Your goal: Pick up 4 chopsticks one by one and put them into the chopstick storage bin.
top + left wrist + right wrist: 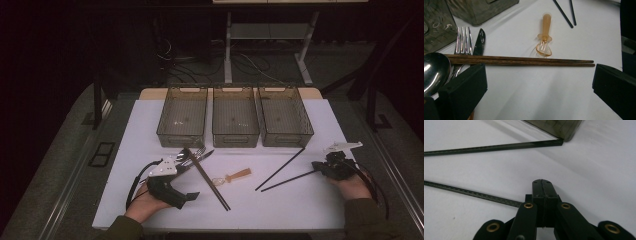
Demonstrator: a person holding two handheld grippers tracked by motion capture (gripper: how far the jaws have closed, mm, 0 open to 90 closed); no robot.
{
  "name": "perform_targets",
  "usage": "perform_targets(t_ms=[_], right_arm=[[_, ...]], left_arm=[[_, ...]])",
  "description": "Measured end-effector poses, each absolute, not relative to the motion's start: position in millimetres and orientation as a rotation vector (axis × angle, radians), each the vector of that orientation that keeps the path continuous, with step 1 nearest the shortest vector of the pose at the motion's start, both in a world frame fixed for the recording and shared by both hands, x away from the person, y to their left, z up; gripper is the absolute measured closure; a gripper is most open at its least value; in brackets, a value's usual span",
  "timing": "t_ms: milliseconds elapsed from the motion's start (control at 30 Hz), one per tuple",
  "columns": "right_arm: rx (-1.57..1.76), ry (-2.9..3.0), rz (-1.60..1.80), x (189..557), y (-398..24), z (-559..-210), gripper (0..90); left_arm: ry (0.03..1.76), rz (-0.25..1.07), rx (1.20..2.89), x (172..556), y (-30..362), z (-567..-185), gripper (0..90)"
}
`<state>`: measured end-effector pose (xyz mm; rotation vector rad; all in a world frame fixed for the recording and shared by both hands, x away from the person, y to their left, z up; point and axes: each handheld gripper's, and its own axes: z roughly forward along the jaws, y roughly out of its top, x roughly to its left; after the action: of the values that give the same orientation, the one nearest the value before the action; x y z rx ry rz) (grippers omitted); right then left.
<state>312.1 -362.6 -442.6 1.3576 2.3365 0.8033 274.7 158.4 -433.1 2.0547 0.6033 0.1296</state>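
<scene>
While the white counter [310, 200] carries three smoky bins [235, 116] along its far side, the left hand-held gripper [187, 196] rests with its jaws spread wide just short of the brown chopsticks [519, 60], nothing between them. Two black chopsticks [280, 170] lie apart near the right hand-held gripper [543, 192], whose jaws are pressed together beside the nearer stick's end.
</scene>
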Motion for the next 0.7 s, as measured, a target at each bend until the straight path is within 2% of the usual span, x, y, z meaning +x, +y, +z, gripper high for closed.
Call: perform_targets(t_ms=[700], right_arm=[[1.341,2.362,0.801,286.9,-370.4,-440.8,90.0]], left_arm=[[0.596,0.112,2.068,273.8,156.6,-434.1,0.0]])
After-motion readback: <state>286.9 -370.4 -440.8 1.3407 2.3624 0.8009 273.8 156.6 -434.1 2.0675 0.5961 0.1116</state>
